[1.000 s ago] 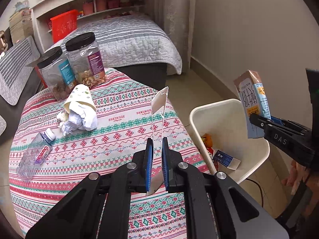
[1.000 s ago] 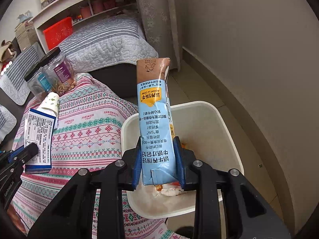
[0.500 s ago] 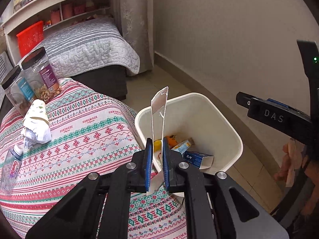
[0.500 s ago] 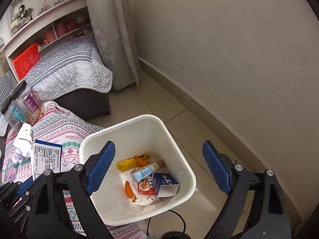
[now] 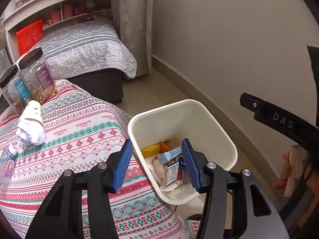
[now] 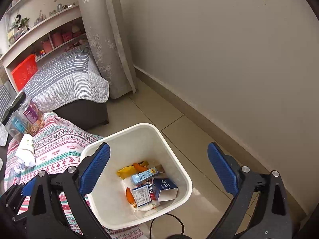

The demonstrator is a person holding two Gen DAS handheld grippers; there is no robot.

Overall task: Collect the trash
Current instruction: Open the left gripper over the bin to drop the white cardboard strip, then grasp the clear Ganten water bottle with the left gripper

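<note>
Over the white bin point(image 5: 223, 137) beside the table, both grippers look done with a drop, so I'd say the next move is swinging back to the patterned tablecloth point(image 5: 83, 131) for the crumpled paper point(image 5: 30, 133), paper cup point(image 5: 32, 111) and plastic bottle point(image 5: 8, 165). Left gripper point(image 5: 157, 163) has just been opening and sits about halfway with nothing between the pads, right gripper point(image 6: 159, 171) has just been opening to full spread, also empty, while the cartons point(image 6: 145, 175) lie inside the bin

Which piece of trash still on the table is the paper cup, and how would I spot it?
Look at the patterned tablecloth, near the two black-lidded jars. The paper cup lies tipped over, crumpled white paper spilling out. Unlike the clear bottle nearby, it is cream with small green sprigs.
</note>
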